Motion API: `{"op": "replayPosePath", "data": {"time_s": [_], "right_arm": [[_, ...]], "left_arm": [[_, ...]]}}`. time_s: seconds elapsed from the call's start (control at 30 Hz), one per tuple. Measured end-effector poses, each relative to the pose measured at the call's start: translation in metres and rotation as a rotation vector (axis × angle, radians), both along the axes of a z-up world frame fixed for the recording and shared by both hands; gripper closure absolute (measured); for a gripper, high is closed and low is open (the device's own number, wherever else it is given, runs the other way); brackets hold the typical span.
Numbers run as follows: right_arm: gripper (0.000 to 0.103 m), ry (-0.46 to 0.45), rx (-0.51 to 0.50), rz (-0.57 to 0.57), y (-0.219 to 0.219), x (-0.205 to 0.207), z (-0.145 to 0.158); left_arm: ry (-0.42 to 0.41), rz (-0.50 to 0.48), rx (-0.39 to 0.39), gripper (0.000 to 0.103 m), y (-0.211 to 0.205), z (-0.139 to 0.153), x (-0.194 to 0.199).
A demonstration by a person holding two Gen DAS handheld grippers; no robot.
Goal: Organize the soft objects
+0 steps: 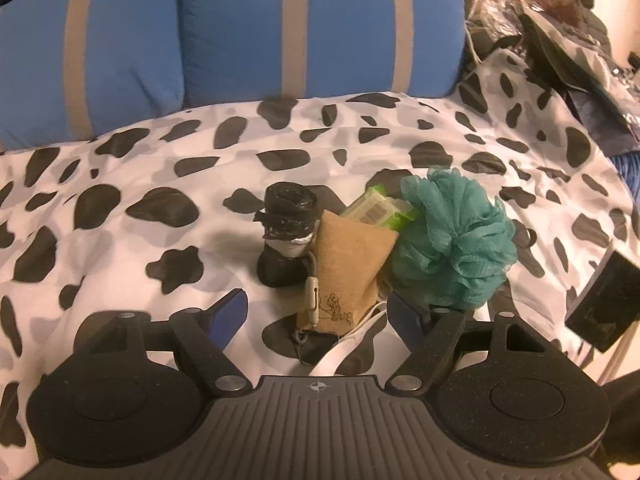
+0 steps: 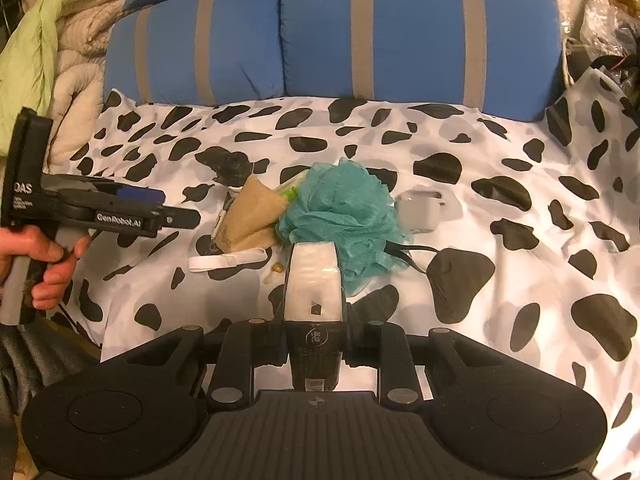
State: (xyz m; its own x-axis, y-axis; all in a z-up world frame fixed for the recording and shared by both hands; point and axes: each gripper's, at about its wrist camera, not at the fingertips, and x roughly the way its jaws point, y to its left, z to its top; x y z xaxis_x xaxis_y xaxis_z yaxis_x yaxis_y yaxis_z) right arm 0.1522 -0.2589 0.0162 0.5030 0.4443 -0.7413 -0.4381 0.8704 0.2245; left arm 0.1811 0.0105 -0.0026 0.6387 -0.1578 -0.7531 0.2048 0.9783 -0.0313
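Left gripper hung open over the pouch; right gripper clamped a packet, which might snag the loofah.

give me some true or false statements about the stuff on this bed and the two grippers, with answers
1. The teal bath pouf touches the tan pouch. True.
2. The left gripper is clamped on the pouch. False: its jaws are open, nothing held.
3. The right gripper holds a white packet. True.
4. The bedsheet is plain white. False: it has black cow spots.
5. The grey earbud case lies under the pouf. False: it sits beside it.
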Motion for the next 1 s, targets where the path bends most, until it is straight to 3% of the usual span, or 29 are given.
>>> {"op": "replayPosePath", "data": {"time_s": [0.07, 0.2, 0.4, 0.5, 0.67, 0.8, 0.9, 1.0], "right_arm": [[0.076, 0.012, 0.011, -0.004, 0.001, 0.003, -0.001], [0.076, 0.022, 0.015, 0.009, 0.008, 0.008, -0.002], [0.076, 0.037, 0.007, 0.033, 0.019, 0.013, -0.006], [0.076, 0.039, 0.009, 0.037, 0.02, 0.014, -0.007], [0.076, 0.045, 0.01, 0.034, 0.021, 0.016, -0.008], [0.076, 0.047, 0.012, 0.032, 0.021, 0.017, -0.009], [0.076, 0.044, 0.007, 0.037, 0.022, 0.017, -0.009], [0.076, 0.039, 0.01, 0.037, 0.023, 0.016, -0.009]], "left_arm": [[0.005, -0.012, 0.006, 0.03, 0.001, -0.004, 0.005], [0.047, -0.03, -0.012, 0.047, 0.006, -0.017, 0.019], [0.075, -0.028, -0.037, 0.05, 0.014, -0.029, 0.034], [0.094, -0.035, -0.048, 0.062, 0.014, -0.033, 0.042], [0.129, -0.032, -0.077, 0.071, 0.014, -0.042, 0.052], [0.156, -0.029, -0.102, 0.087, 0.014, -0.047, 0.056], [0.135, -0.037, -0.097, 0.093, 0.011, -0.043, 0.052], [0.107, -0.042, -0.09, 0.093, 0.009, -0.037, 0.046]]}}
